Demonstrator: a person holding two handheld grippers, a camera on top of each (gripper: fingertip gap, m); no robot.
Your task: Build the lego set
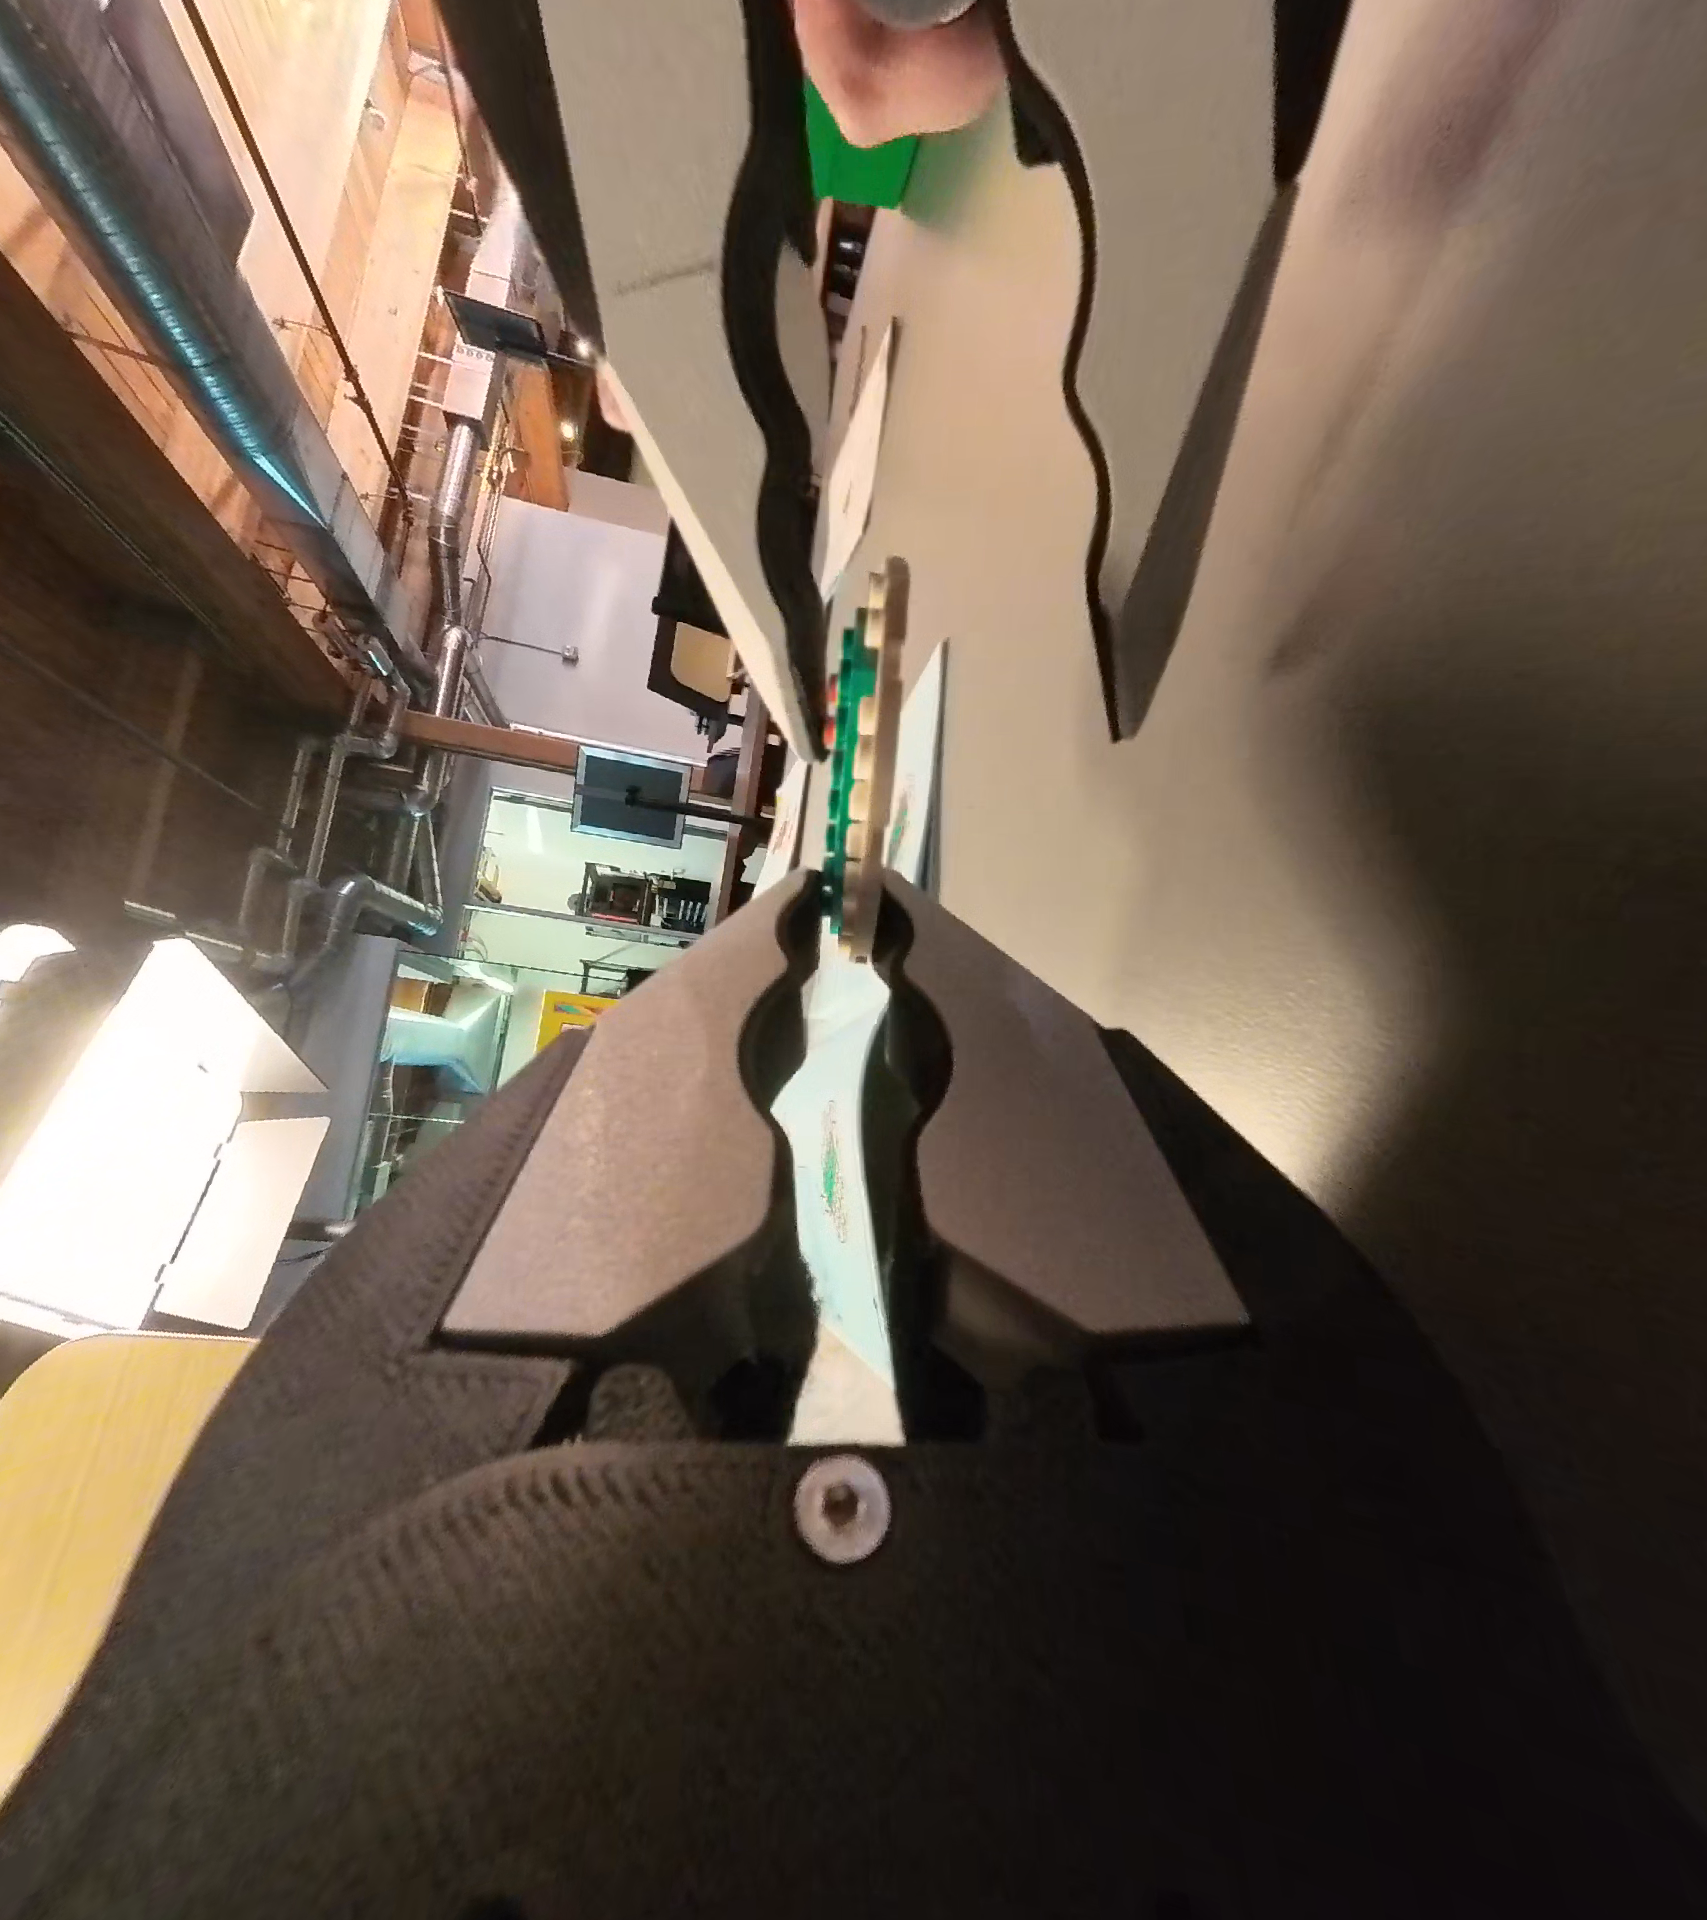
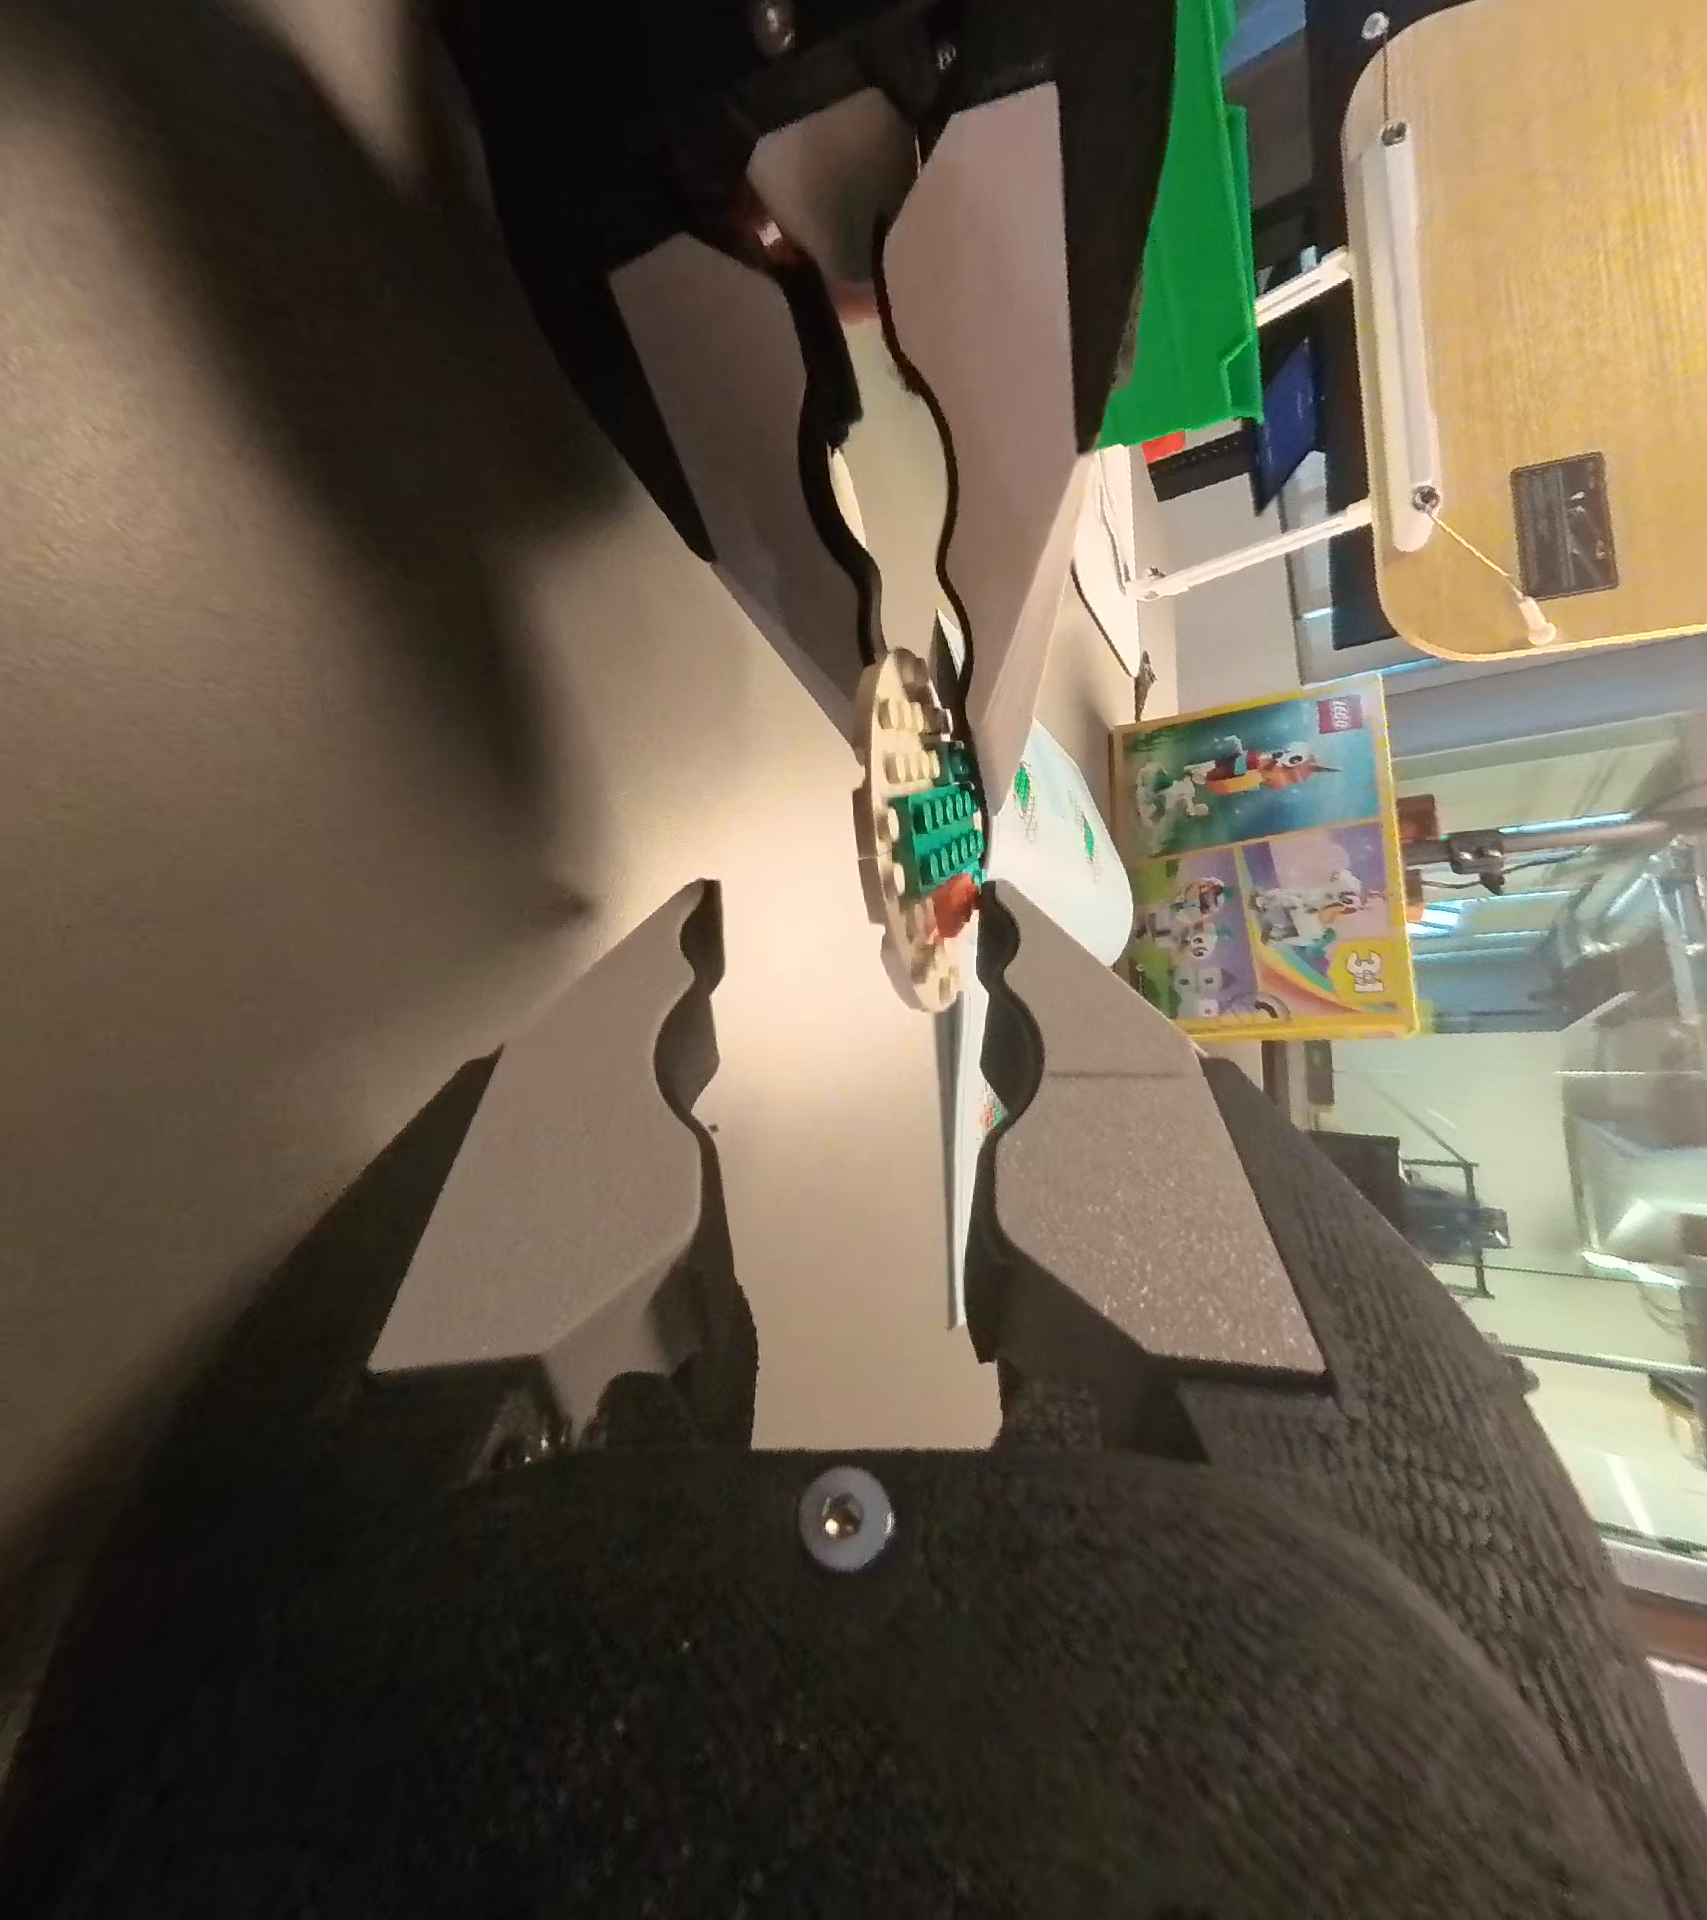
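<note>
A round tan lego plate carrying green bricks and a small red piece is held on edge above the table. My left gripper is shut on the plate's rim; in the right wrist view it comes in from the top. My right gripper is open wide. One of its fingertips touches the red piece, the other stands apart on the plate's underside. In the left wrist view the right gripper comes in from above and the red piece sits at its fingertip.
An instruction booklet lies on the grey table behind the plate. A lego box stands beyond it. A green bin is at the far end. A white sheet lies on the table. Left and right tips are no more than a few centimetres apart.
</note>
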